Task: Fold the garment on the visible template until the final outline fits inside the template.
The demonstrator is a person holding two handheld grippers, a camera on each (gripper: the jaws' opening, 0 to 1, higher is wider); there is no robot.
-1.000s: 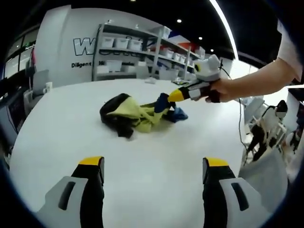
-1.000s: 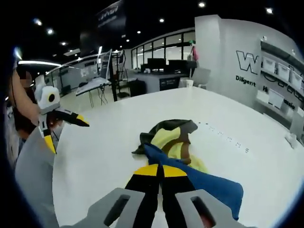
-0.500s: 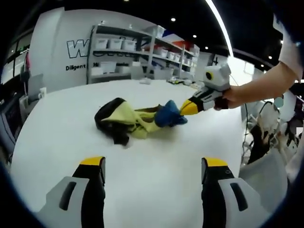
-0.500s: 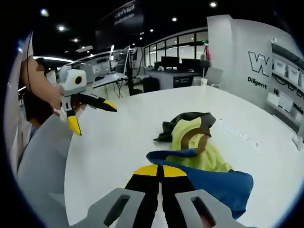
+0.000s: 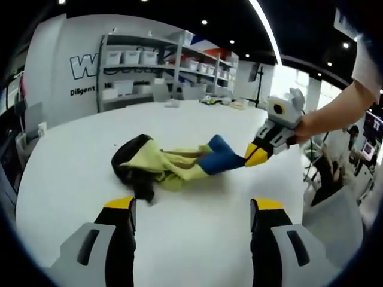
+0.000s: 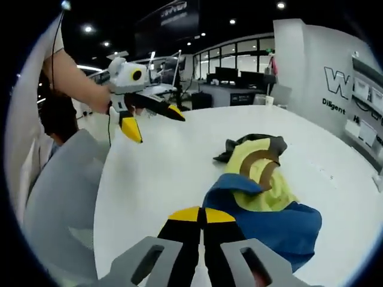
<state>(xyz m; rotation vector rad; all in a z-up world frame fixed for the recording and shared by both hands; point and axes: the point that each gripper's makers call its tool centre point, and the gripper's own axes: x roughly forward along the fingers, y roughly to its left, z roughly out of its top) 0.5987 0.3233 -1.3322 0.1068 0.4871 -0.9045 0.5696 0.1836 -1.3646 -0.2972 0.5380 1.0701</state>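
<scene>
Stretched out since a second ago, the crumpled yellow, blue and black fabric garment (image 5: 173, 164) now lies drawn into a longer strip across the round white counter (image 5: 72, 149), its blue end pulled away from the black bunch. No template outline can be made out on the counter from here; only a faint row of small marks (image 6: 323, 173) lies beyond the garment in the right gripper view.

At the blue end, the right tool (image 5: 256, 156) has its yellow-tipped jaws closed tight on the cloth, and the same grip shows in the right gripper view, where the right tool (image 6: 202, 214) pinches blue fabric that bulges beside it.

Farther from the garment, the left tool (image 5: 192, 206) hangs above bare counter with its jaws set wide apart and nothing between them; in the right gripper view the left tool (image 6: 152, 122) sits well off from the cloth, held by a hand (image 6: 99, 98).

Such cloth looks light, limp and soft, so it will likely sag and drag rather than hold a shape. A pinch at a hem or corner of the black bunch seems the best hold for the free tool, to spread the garment flat before folding.

Grey shelving with white bins (image 5: 149, 66) stands behind the counter.
</scene>
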